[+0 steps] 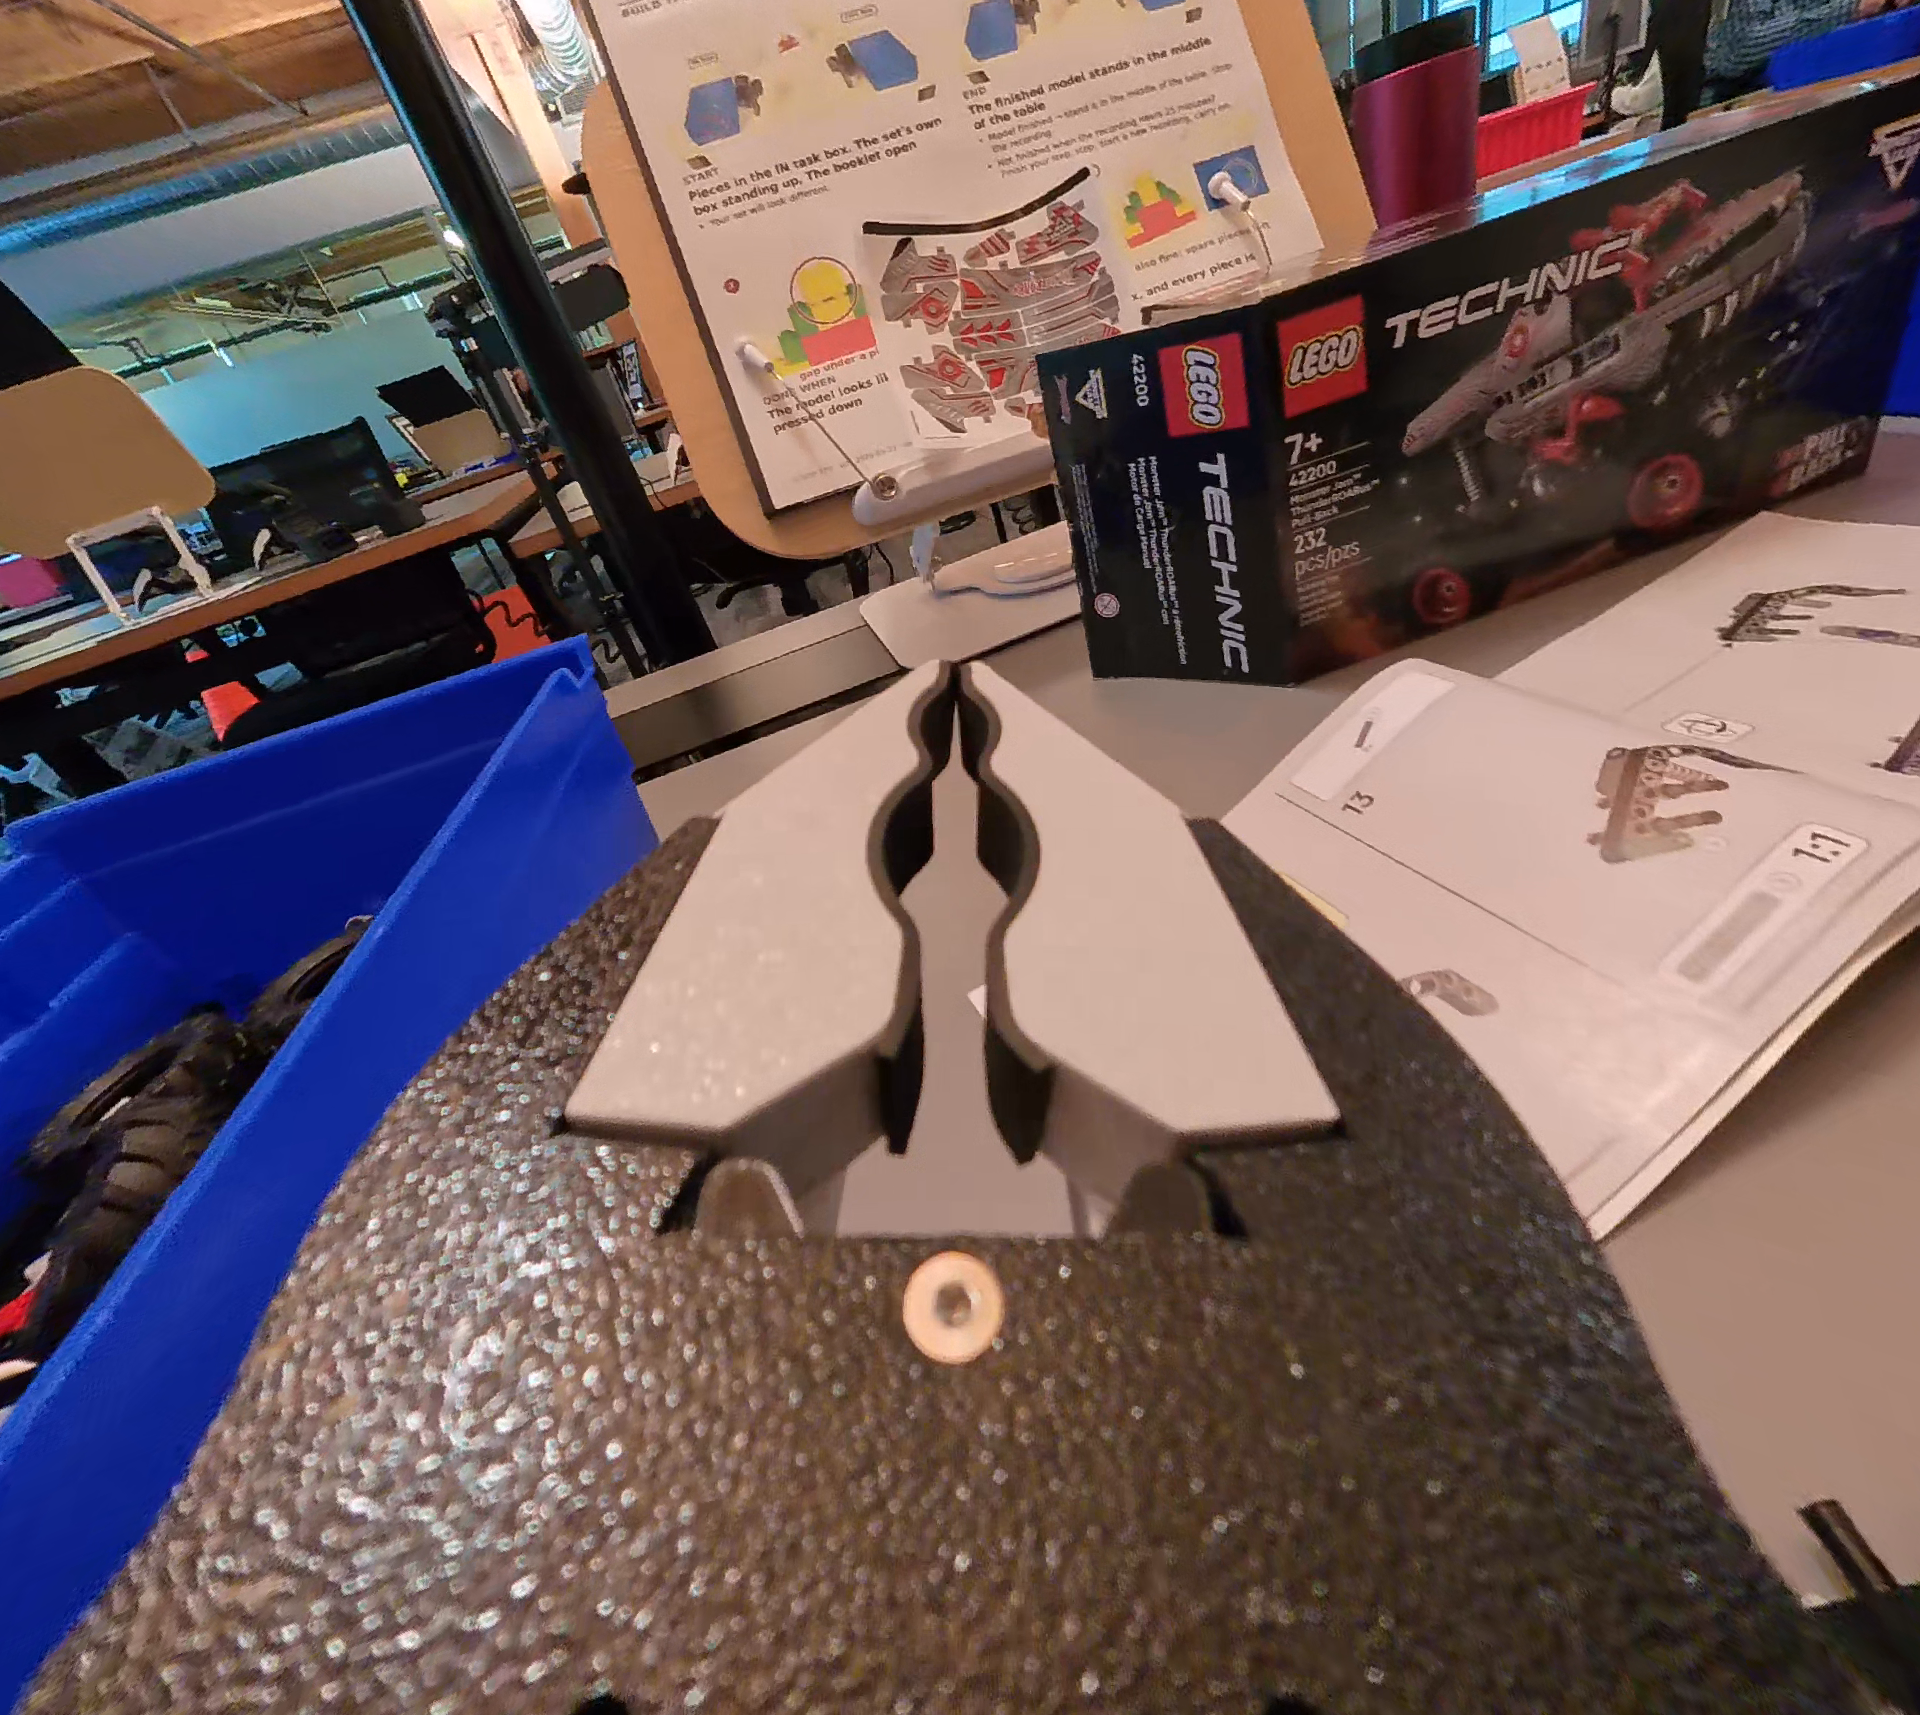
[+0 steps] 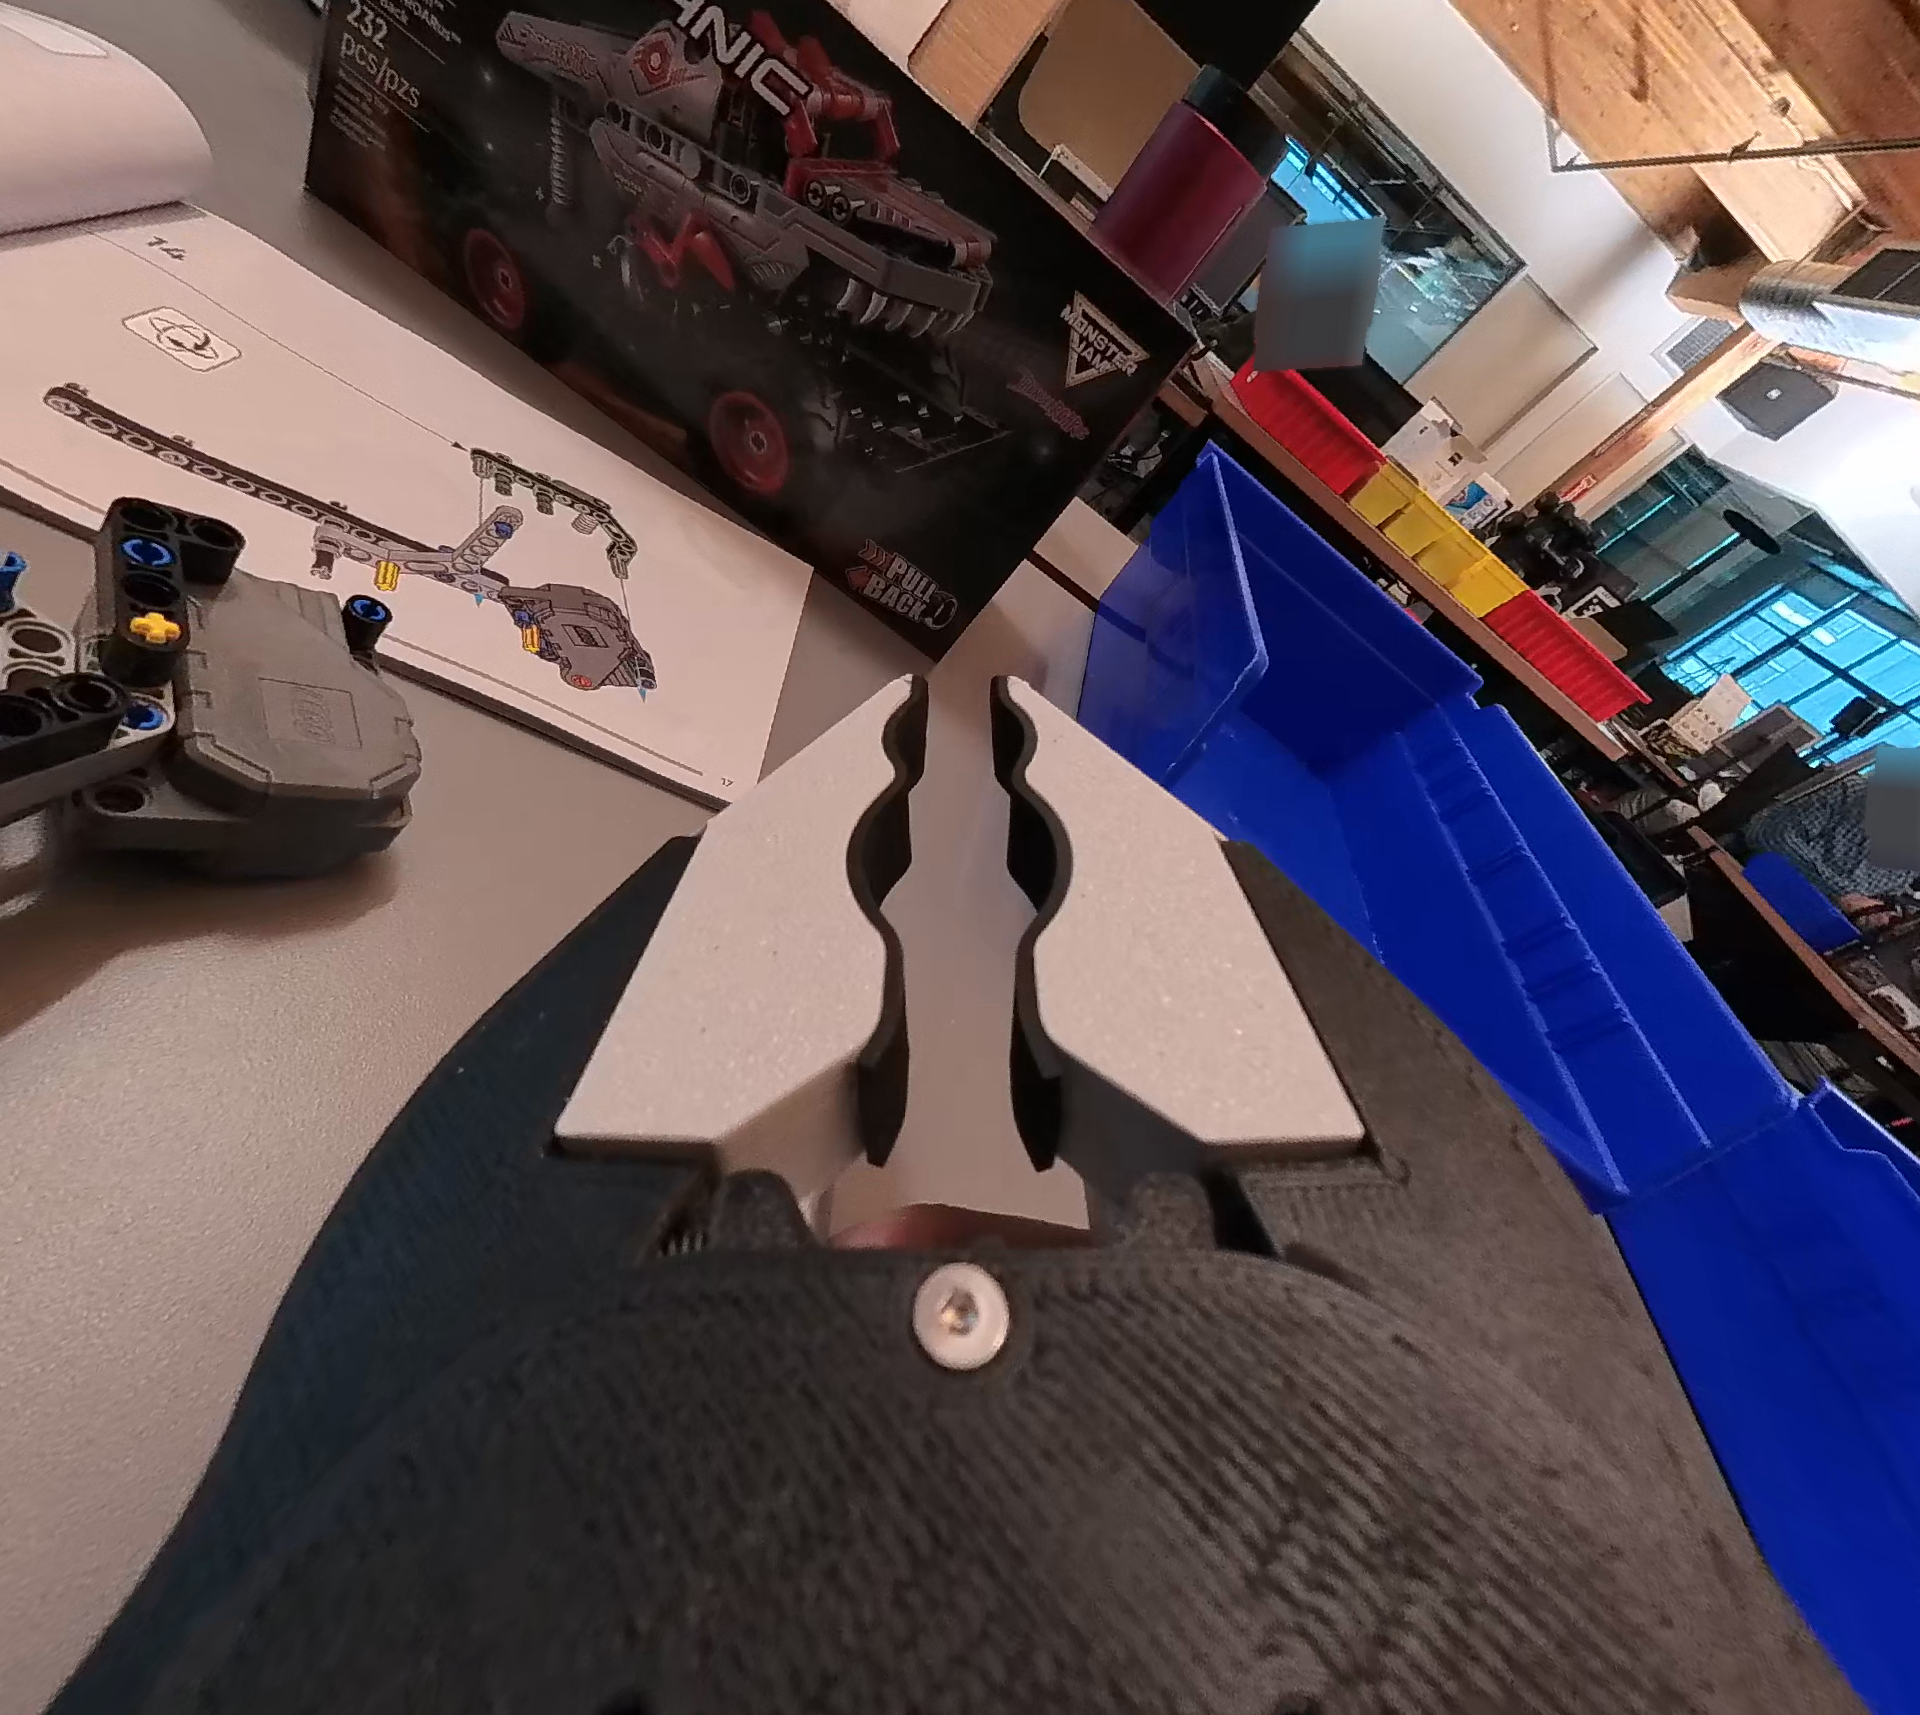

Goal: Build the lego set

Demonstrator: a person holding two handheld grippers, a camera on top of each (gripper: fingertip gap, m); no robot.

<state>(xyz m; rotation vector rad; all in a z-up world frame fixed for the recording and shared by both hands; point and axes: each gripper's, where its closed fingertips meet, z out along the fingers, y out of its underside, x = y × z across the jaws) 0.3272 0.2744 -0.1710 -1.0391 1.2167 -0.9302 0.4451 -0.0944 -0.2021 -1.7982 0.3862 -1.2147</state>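
My left gripper (image 1: 956,678) is shut and empty, held over the grey table (image 1: 1756,1302) between a blue bin (image 1: 343,834) and the open instruction booklet (image 1: 1558,896). Black tyres (image 1: 135,1115) lie in that bin. A small grey piece (image 1: 1449,990) lies on the booklet. My right gripper (image 2: 956,689) is empty with its jaws a narrow gap apart. To its left on the table lies a partial assembly (image 2: 229,709): a dark grey motor block with black beams, blue pins and a yellow axle. It rests at the edge of the booklet (image 2: 364,439).
The set's dark box (image 1: 1455,439) stands at the back of the table, also in the right wrist view (image 2: 727,211). A sheet on a stand (image 1: 914,138) is behind it. A second blue bin (image 2: 1403,834) is right of my right gripper. A maroon cup (image 1: 1418,127) stands beyond the box. The tips of one gripper are about 40 centimetres away from the tips of the other. My left gripper's tips are some 12 centimetres from the small grey piece (image 1: 1449,990).
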